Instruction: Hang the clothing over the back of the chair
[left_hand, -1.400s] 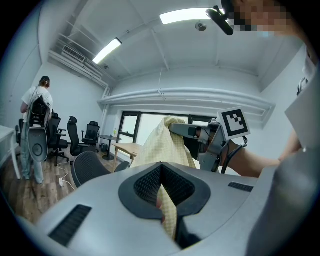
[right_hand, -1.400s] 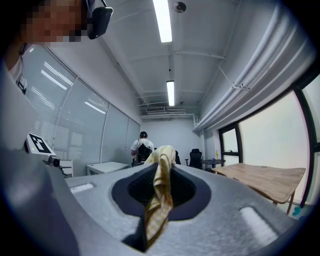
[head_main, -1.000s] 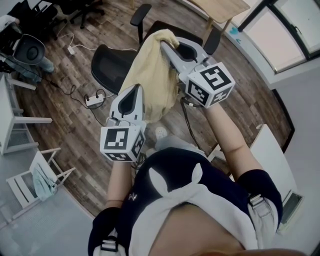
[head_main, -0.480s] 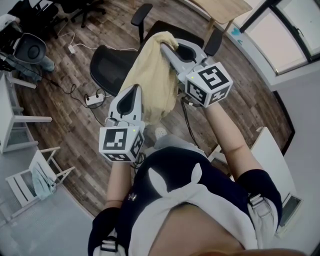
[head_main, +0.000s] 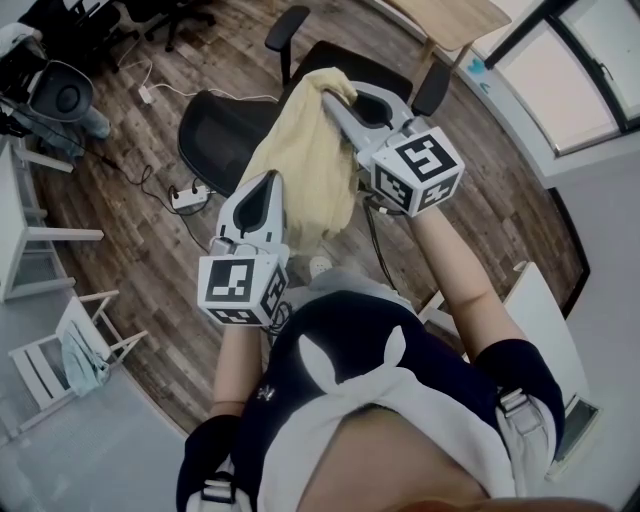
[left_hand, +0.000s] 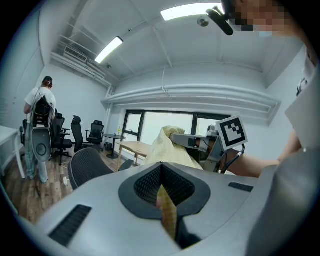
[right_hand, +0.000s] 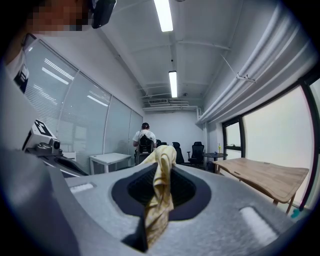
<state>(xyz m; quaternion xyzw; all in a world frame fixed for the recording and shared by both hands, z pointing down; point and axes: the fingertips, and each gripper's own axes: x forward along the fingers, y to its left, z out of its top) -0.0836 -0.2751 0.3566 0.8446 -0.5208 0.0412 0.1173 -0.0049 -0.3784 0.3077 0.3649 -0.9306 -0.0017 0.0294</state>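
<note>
A pale yellow garment (head_main: 300, 160) hangs in the air between my two grippers, above a black office chair. The chair's mesh back (head_main: 215, 130) lies to the left of the cloth, and its seat (head_main: 355, 62) lies beyond it. My right gripper (head_main: 326, 95) is shut on the garment's top corner; cloth (right_hand: 159, 195) bunches between its jaws. Lower down, my left gripper (head_main: 272, 180) is shut on the garment's edge, and a yellow strip (left_hand: 167, 212) shows in its jaws. From the left gripper view the mesh back (left_hand: 87, 167) stands at the left and the right gripper (left_hand: 187, 141) holds the cloth ahead.
A power strip (head_main: 188, 198) and cables lie on the wood floor left of the chair. A white folding chair (head_main: 85, 350) stands at the lower left, a wooden table (head_main: 450, 15) at the top. A person (left_hand: 37, 107) stands by other office chairs (left_hand: 92, 134).
The right gripper has sunk a little with the garment's corner. The left gripper has kept its place and both grips hold as before.
</note>
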